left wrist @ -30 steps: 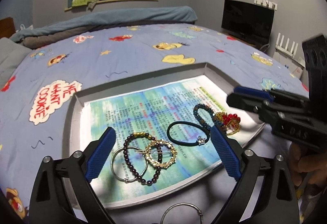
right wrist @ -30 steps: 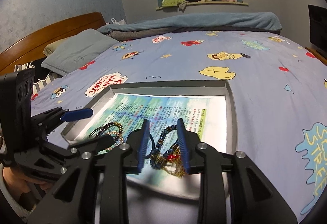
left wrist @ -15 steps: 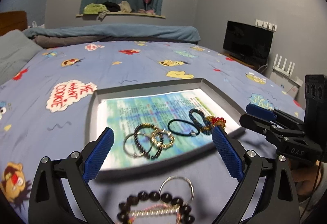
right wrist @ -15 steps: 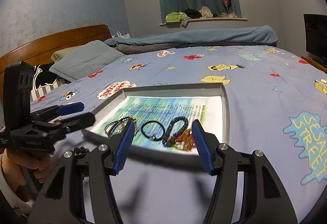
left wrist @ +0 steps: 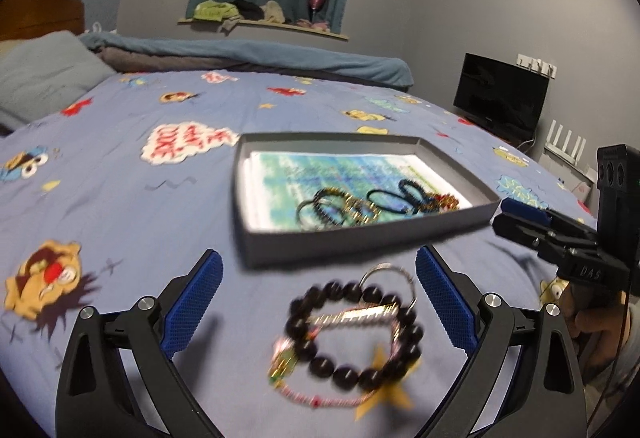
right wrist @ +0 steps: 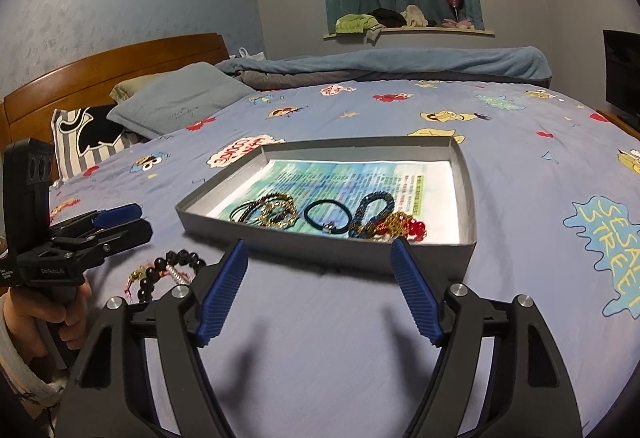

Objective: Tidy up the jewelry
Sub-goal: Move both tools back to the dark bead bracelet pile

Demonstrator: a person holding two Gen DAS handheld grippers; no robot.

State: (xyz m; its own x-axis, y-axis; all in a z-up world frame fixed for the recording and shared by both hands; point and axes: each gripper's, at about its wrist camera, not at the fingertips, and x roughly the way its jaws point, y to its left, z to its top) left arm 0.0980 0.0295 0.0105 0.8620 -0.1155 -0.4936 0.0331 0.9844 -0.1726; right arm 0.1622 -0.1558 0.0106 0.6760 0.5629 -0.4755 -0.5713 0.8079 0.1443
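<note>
So I'd say I'm over halfway: the grey tray (right wrist: 466, 174) mid-frame already holds a clump of bangles (right wrist: 266, 214), a black hair tie (right wrist: 328, 216) and a beaded tangle with red bits (right wrist: 394, 224). What's left is the dark bead bracelet (left wrist: 354, 330), pink chain (left wrist: 320, 396) and metal ring (left wrist: 386, 278) on the bedspread (left wrist: 120, 206), bottom centre of the left view. Left gripper (left wrist: 318, 300) is spread wide right over them, right gripper (right wrist: 320, 288) wide and empty too

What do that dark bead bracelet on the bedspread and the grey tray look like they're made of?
The dark bead bracelet looks like polished stone, glass or lacquered wood: round, near-black beads with a faint gloss, though motion blur leaves it open. The grey tray looks like matte cardboard: thin, straight walls with folded corners and no shine, lined with a printed paper sheet.
</note>
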